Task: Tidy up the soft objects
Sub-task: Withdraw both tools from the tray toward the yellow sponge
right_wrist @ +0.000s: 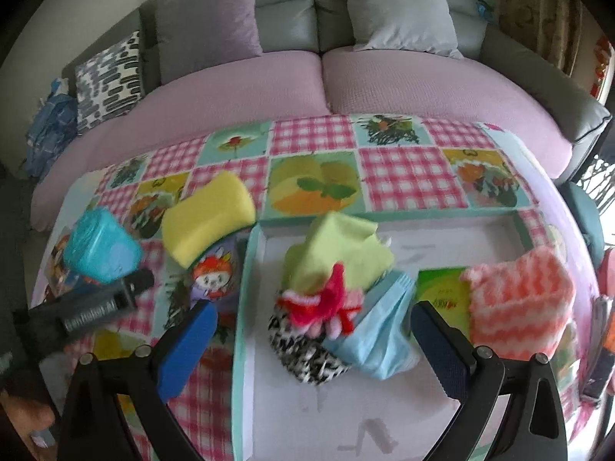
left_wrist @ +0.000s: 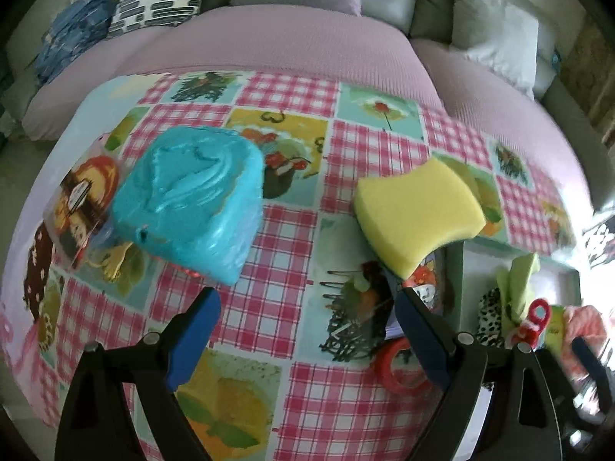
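Observation:
A yellow sponge (left_wrist: 419, 211) lies on the checked tablecloth, resting partly on a small printed pouch (right_wrist: 211, 272); it also shows in the right wrist view (right_wrist: 207, 217). A blue wrapped soft pack (left_wrist: 192, 199) lies to its left, also in the right wrist view (right_wrist: 102, 246). A shallow tray (right_wrist: 246, 307) holds a lime cloth (right_wrist: 338, 253), a red-pink knitted item (right_wrist: 326, 303), a black-and-white patterned piece (right_wrist: 307, 357), a light blue face mask (right_wrist: 376, 334) and a pink-white fuzzy cloth (right_wrist: 519, 299). My left gripper (left_wrist: 303, 330) is open above the cloth between pack and sponge. My right gripper (right_wrist: 311, 349) is open over the tray's pile.
A pink-covered sofa (right_wrist: 269, 84) with several cushions runs behind the table. A green packet (right_wrist: 442, 288) lies in the tray. A red tape ring (left_wrist: 396, 365) sits by the tray's near left corner. A picture card (left_wrist: 77, 207) lies under the blue pack.

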`<state>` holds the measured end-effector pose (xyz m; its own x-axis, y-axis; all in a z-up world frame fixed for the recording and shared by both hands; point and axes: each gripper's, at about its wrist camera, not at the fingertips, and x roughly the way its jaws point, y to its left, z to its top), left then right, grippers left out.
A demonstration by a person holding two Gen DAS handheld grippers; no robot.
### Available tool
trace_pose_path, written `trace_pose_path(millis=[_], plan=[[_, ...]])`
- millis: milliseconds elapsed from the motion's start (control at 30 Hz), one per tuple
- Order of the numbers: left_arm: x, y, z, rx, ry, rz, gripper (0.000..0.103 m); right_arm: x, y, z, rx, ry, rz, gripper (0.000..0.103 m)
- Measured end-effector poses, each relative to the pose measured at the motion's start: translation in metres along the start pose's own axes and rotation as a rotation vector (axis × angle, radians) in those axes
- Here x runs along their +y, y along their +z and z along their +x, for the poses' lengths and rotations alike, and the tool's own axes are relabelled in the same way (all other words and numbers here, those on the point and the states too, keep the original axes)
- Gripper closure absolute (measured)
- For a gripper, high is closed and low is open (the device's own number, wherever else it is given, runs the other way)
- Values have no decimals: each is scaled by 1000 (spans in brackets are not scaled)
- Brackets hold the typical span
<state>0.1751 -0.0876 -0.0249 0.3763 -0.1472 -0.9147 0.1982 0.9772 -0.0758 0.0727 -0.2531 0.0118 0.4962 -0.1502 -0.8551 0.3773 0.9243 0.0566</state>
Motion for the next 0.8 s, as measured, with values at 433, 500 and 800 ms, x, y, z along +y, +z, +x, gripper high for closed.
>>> trace_pose_path(millis=[433,500,800], plan=[[-27,29,21,23,-10,66,24,-3,62,10,-41,-22,44,1],[-30,30,24,17,-26,81,26,-4,59,17,-32,-20,53,1],[-37,35,26,3,-50,123,26,-12,52,33,10,-9,93,1]])
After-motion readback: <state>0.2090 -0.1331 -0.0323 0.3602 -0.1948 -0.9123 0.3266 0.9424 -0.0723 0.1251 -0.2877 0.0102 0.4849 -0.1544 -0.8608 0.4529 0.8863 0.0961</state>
